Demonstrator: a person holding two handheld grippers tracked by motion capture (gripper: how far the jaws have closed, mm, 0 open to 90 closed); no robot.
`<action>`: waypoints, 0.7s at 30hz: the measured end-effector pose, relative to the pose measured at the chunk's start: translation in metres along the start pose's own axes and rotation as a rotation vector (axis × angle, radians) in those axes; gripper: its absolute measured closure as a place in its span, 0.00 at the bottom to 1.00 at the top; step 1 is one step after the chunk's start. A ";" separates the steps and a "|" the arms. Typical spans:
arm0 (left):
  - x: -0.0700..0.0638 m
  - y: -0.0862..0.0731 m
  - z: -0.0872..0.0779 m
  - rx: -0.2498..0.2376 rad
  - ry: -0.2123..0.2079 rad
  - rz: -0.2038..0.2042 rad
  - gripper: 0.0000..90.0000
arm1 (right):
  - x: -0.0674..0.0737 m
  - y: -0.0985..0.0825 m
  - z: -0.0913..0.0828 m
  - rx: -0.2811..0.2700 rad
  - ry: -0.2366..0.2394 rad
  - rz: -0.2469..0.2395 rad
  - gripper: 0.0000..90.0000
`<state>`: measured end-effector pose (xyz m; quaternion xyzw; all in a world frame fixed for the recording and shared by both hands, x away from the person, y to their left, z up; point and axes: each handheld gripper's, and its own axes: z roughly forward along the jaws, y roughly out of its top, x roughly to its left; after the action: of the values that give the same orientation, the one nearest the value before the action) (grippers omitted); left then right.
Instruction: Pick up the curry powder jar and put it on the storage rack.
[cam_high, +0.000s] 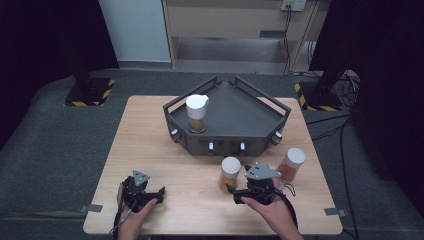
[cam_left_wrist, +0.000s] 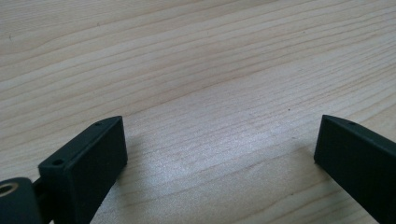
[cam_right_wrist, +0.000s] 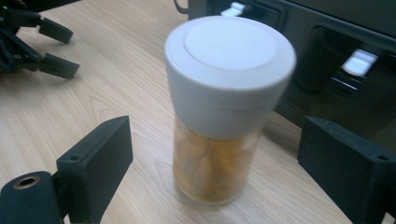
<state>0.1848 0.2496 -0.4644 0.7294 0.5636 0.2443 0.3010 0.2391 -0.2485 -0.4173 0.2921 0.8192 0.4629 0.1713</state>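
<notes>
Clear jar (cam_right_wrist: 215, 154), white lid, amber contents, standing upright.

We see a clear jar (cam_right_wrist: 219, 140) with a broad white lid (cam_right_wrist: 229, 51), holding an amber-orange filling. It stands upright on the wooden table (cam_high: 150, 145), just in front of the dark tray's (cam_high: 235, 107) front wall.
</notes>
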 end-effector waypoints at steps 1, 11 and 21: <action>0.000 0.000 0.000 0.000 0.000 0.000 0.01 | -0.001 0.000 0.002 -0.004 0.006 0.006 0.12; 0.000 0.000 0.000 0.000 0.000 0.000 0.01 | -0.006 0.007 0.015 0.004 0.020 0.053 0.16; 0.000 0.000 0.000 0.000 0.000 0.000 0.01 | -0.006 0.014 0.028 0.013 0.022 0.048 0.24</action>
<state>0.1849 0.2497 -0.4643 0.7295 0.5636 0.2440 0.3010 0.2633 -0.2281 -0.4191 0.3076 0.8168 0.4647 0.1494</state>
